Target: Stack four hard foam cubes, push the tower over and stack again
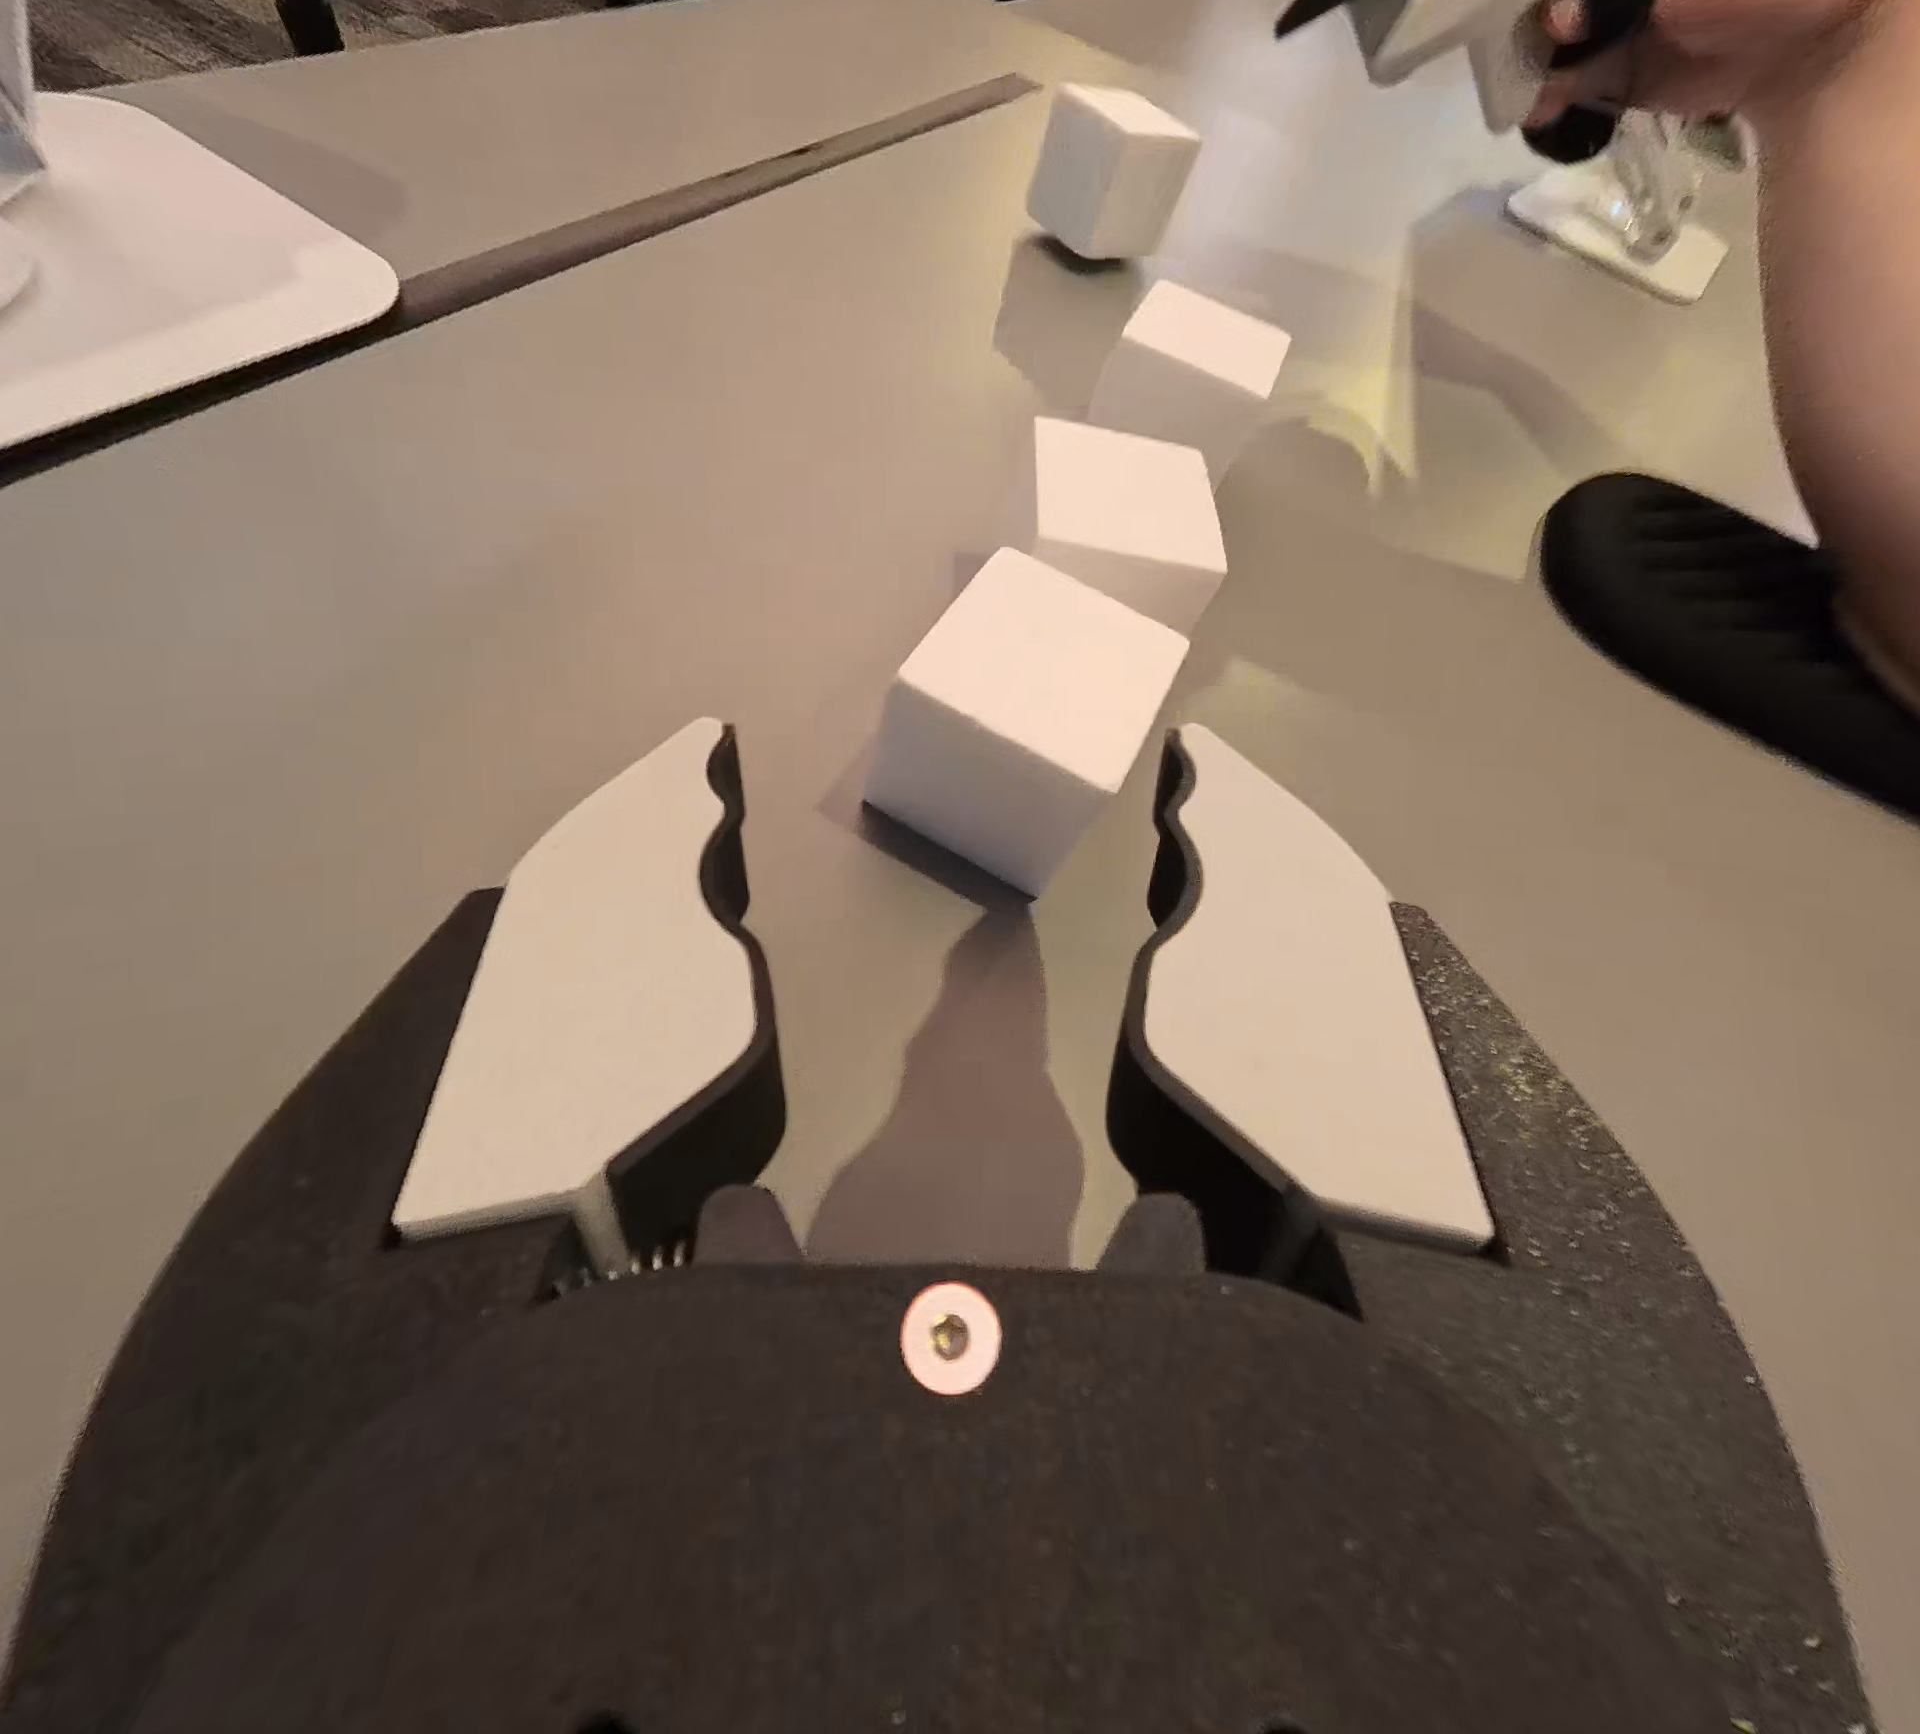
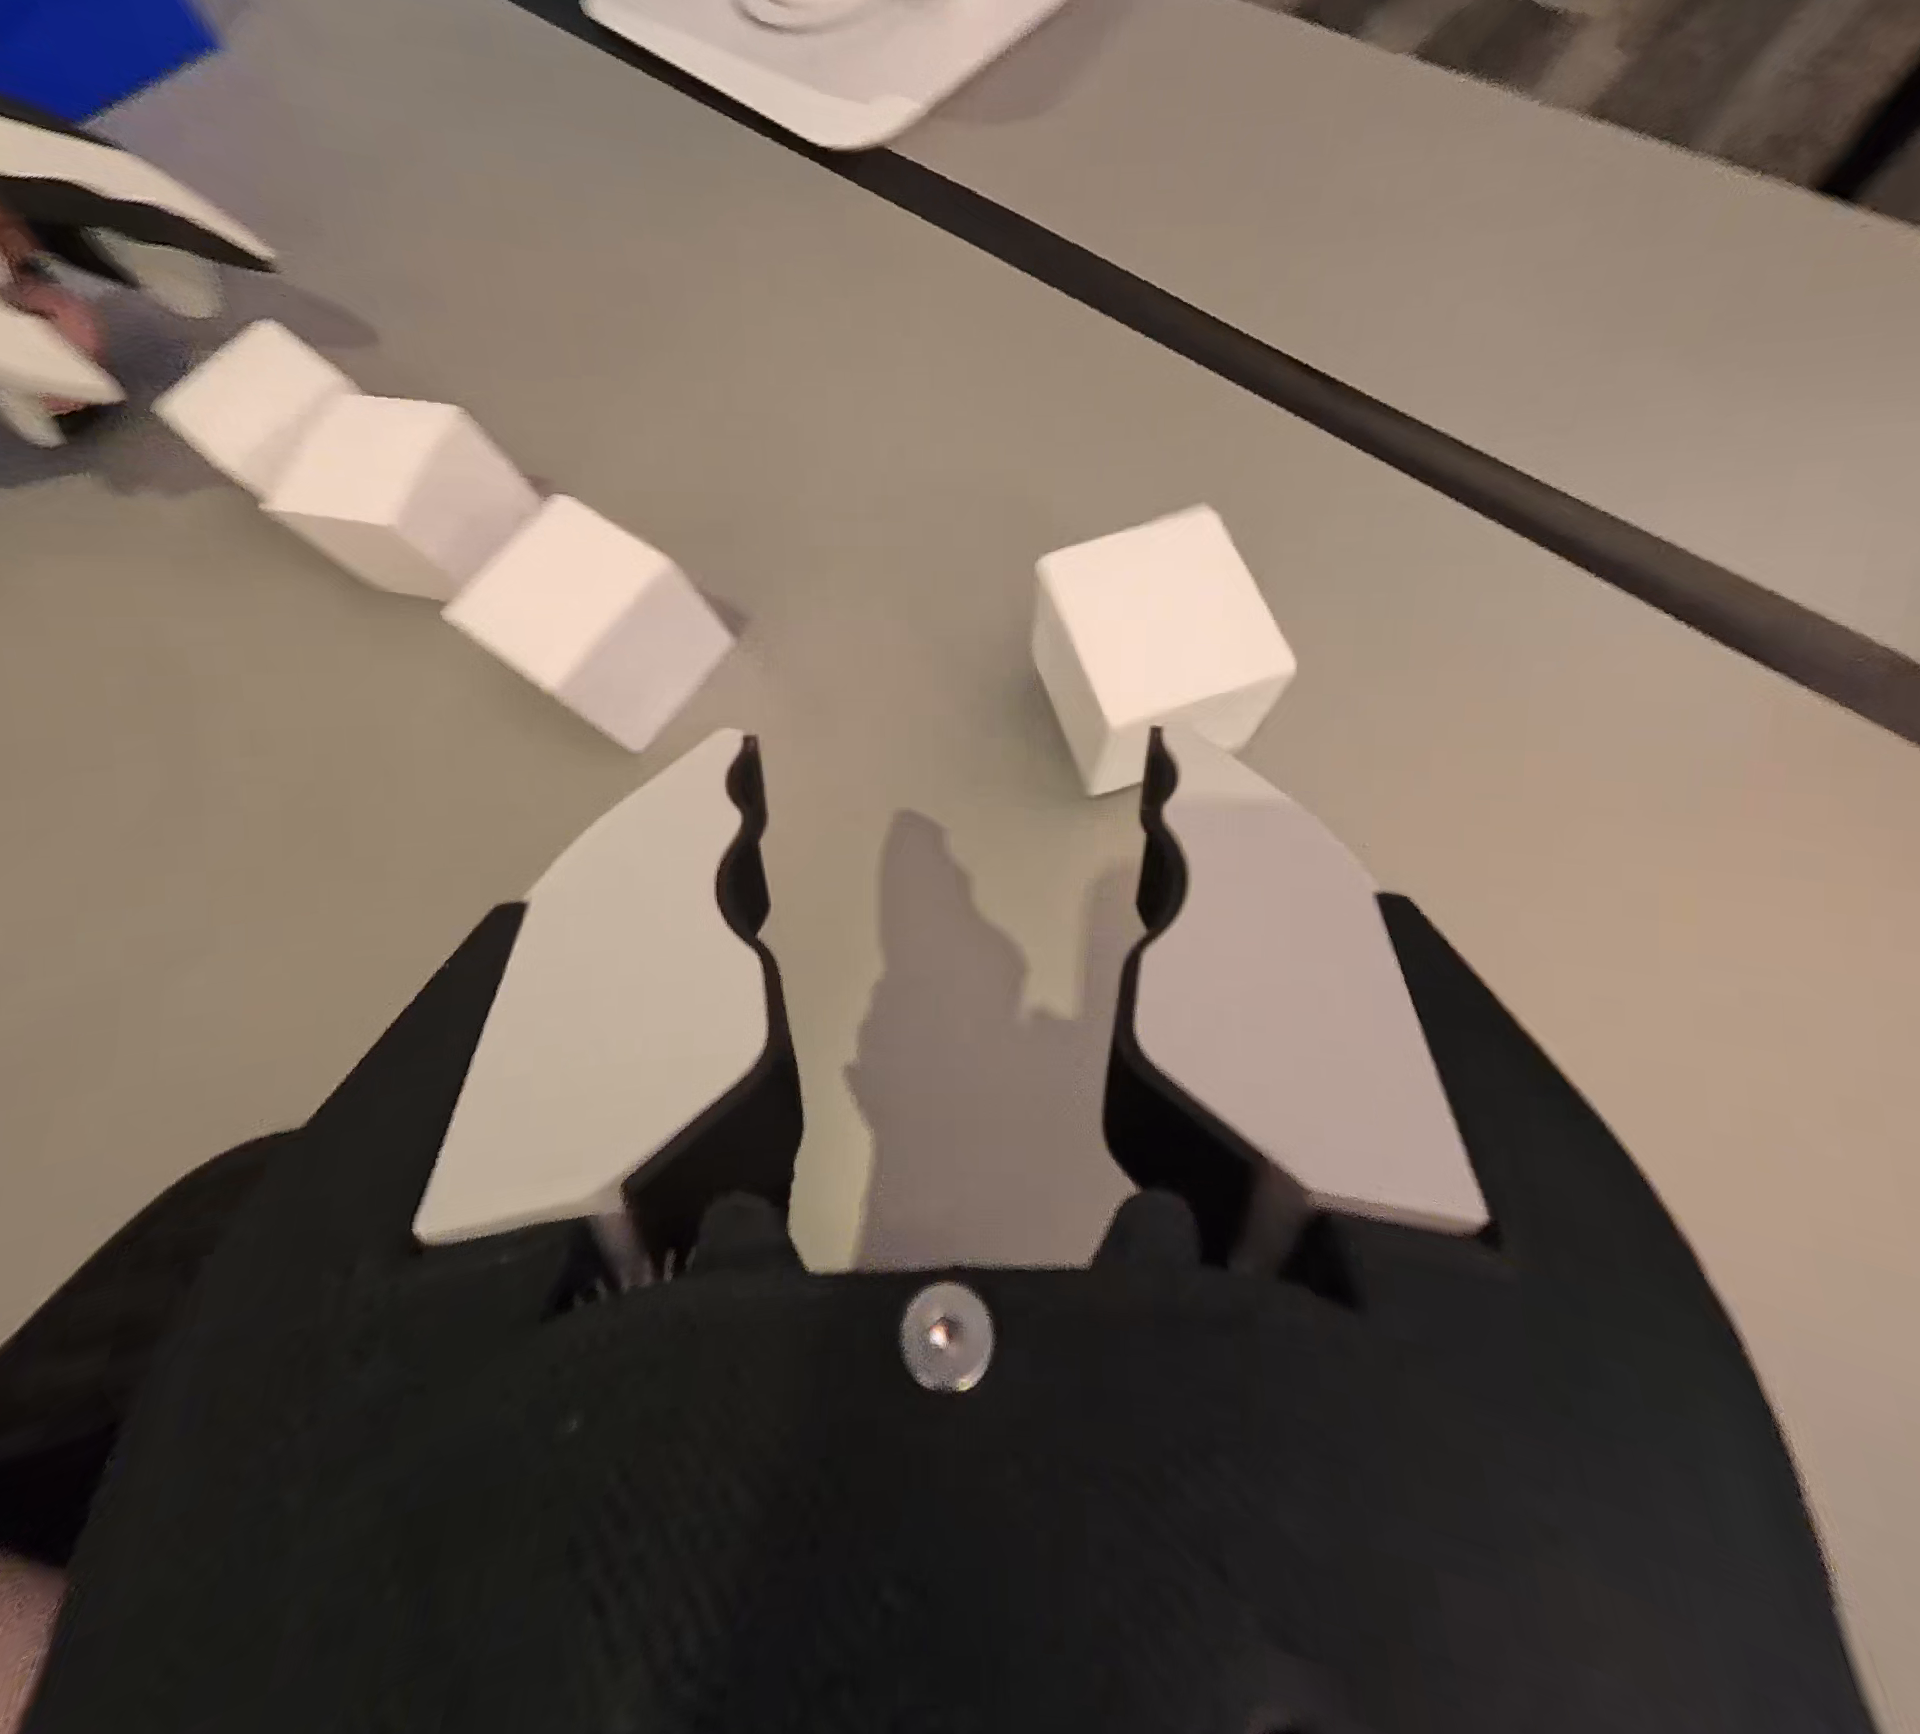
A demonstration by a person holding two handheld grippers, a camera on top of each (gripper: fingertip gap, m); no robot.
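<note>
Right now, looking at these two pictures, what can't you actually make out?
- Farthest cube, left wrist view: motion blur hides whether it rests flat or is tipping.
- Nearest cube to the left gripper, right wrist view: blurred and partly hidden by the next cube.
- White stand, right wrist view: its top is cut off by the upper edge.
- Right gripper, left wrist view: blurred; the gap between its fingers is unclear there.

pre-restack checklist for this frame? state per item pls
1. Tower down: four white hard foam cubes lie in a loose row on the grey table. ok
2. Left gripper open, empty. ok
3. Right gripper open, empty. ok
4. Nearest cube ahead of left fingers, turned askew to them. not ok
5. Farthest cube settled: looks tipped on an edge. cannot tell
6. That cube apart from the others. ok
</note>
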